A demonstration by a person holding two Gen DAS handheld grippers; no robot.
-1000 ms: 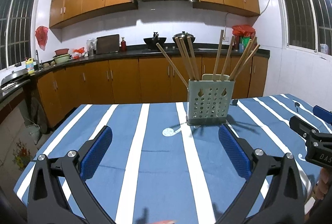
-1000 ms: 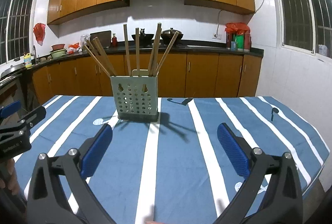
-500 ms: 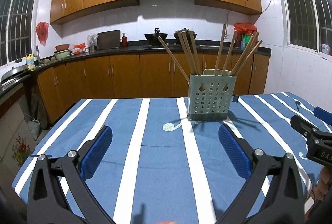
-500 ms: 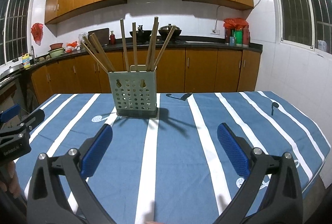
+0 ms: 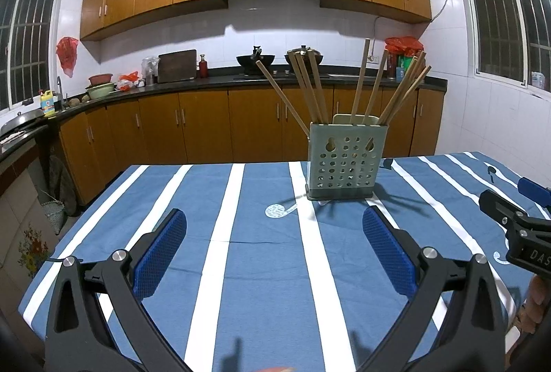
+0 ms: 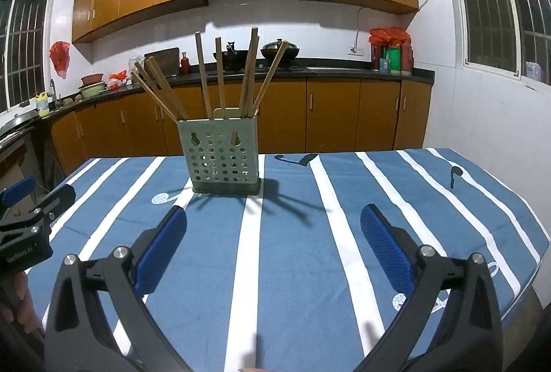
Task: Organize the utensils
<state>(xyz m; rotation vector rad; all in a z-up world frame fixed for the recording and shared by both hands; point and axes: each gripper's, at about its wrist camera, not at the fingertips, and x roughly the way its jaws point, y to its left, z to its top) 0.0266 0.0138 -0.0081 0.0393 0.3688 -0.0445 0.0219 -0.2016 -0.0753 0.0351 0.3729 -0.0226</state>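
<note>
1. As seen from the left wrist view, my left gripper [image 5: 273,246] hangs above the striped tablecloth [image 5: 261,268] with its blue pads [image 5: 387,253] spread wide and nothing between them: released. The perforated utensil holder [image 5: 346,162] stands upright ahead and slightly to the right, well apart from the fingertips, at the far side of the table. The wooden chopsticks [image 5: 311,89] stand fanned out inside it, leaning to both sides. At the right edge the other tool, my right gripper [image 5: 513,220], shows only in part.

2. As seen from the right wrist view, my right gripper [image 6: 273,243] is likewise released, its pads [image 6: 160,248] wide and empty above the cloth. The utensil holder [image 6: 224,153] now lies ahead and slightly to the left, and the chopsticks [image 6: 206,76] lean apart in two loose groups. I see no loose utensil on the cloth in either view.

3. Step in hand, as I judge it: every stick is already housed, so the task looks at or near its end, both tools standing off. If any move remains, it calls for a careful approach to the splayed tops, closing on one stick without tipping the light holder.
</note>
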